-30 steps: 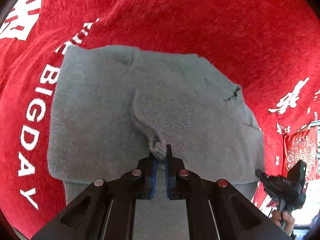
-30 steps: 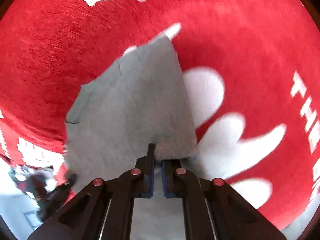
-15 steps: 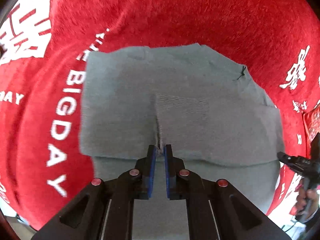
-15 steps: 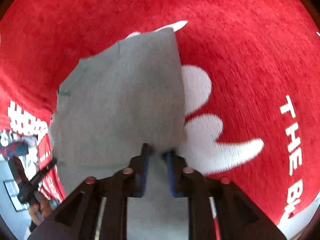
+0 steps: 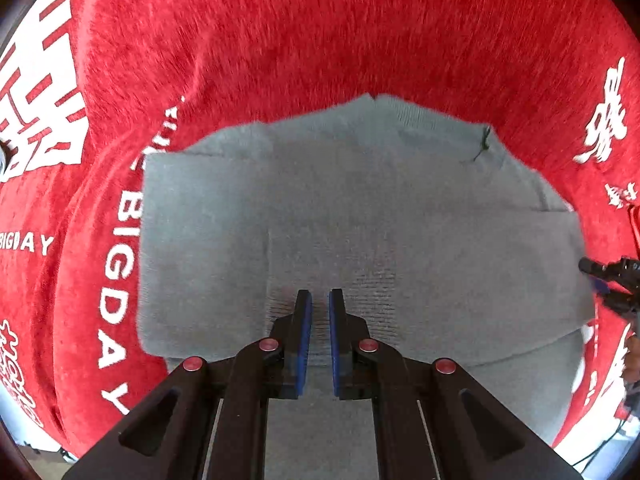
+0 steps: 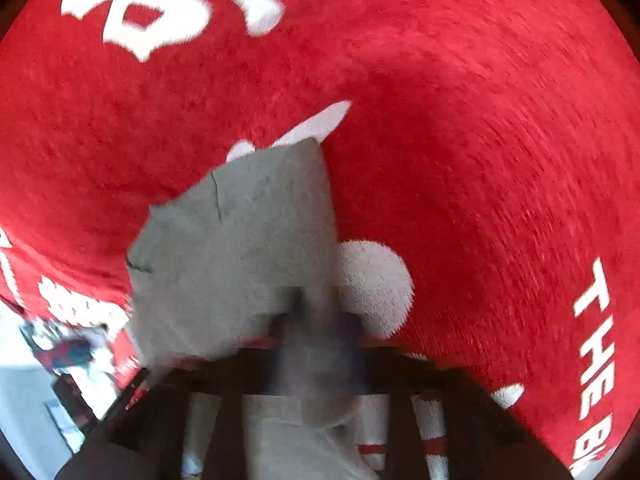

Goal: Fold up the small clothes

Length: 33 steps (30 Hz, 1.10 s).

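Grey garment (image 5: 360, 216) already folded w/ sleeve tucked on the red surface (image 5: 360, 32), prob one more fold left. Left gripper (image 5: 317, 308) fingers pressed together, empty; right gripper (image 6: 320, 320) blurry, looks closed too.

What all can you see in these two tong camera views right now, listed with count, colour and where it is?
Garment: one, grey knit, partly folded, lying on the red cloth in the middle of both views; a ribbed cuff lies flat just ahead of the left tongs.
Cloth: one, red plush with white lettering and symbols, spread under the garment and filling most of both views.
Left tongs: one, black with blue pads, over the garment at the bottom of the left view; jaws nearly shut, nothing seen pinched.
Right tongs: one, black, blurred, at the garment's near right edge in the right view; also visible at the right edge of the left view.
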{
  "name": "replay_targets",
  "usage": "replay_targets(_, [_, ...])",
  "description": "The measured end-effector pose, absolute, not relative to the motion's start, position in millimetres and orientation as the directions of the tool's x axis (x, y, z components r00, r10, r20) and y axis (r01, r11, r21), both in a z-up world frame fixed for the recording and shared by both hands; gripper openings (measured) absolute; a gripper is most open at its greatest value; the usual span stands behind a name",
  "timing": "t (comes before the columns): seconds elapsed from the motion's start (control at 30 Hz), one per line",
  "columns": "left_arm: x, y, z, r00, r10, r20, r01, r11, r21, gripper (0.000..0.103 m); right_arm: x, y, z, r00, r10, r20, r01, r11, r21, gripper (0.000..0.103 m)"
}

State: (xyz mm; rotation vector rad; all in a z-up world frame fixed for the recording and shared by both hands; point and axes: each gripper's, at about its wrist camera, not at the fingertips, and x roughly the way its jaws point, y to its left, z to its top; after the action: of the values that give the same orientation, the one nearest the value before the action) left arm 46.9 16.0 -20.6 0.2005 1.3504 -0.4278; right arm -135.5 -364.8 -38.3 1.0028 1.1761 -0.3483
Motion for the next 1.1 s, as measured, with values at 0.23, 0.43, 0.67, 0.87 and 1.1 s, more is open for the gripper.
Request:
replay_targets(0.23, [42,9,-32,0.166,-0.163,-0.973,0.411,0.908,-0.082,0.009,-123,-347,-28,0.278,0.109,-0.954,0.592,0.763,0.259,0.008])
replay_targets(0.43, [43,16,-24,0.175,-0.139,-0.975,0.412,0.910,-0.056,0.009,-139,-346,-19,0.241,0.026,-0.970,0.649,0.739,0.181,0.014])
replay_targets(0.67, [45,28,-16,0.172,-0.155,-0.973,0.416,0.907,-0.071,0.009,-140,-301,12,0.298,0.049,-0.953,0.530,0.822,0.208,0.014])
replay_targets(0.87, [35,27,-29,0.159,-0.137,-0.978,0.411,0.909,-0.060,0.009,-144,-285,-21,0.207,0.052,-0.977,0.506,0.849,0.152,0.013])
replay_targets(1.1, [29,35,-18,0.134,-0.129,-0.983,0.412,0.909,-0.063,0.009,-165,-289,1,0.184,0.054,-0.981,0.540,0.829,0.147,0.017])
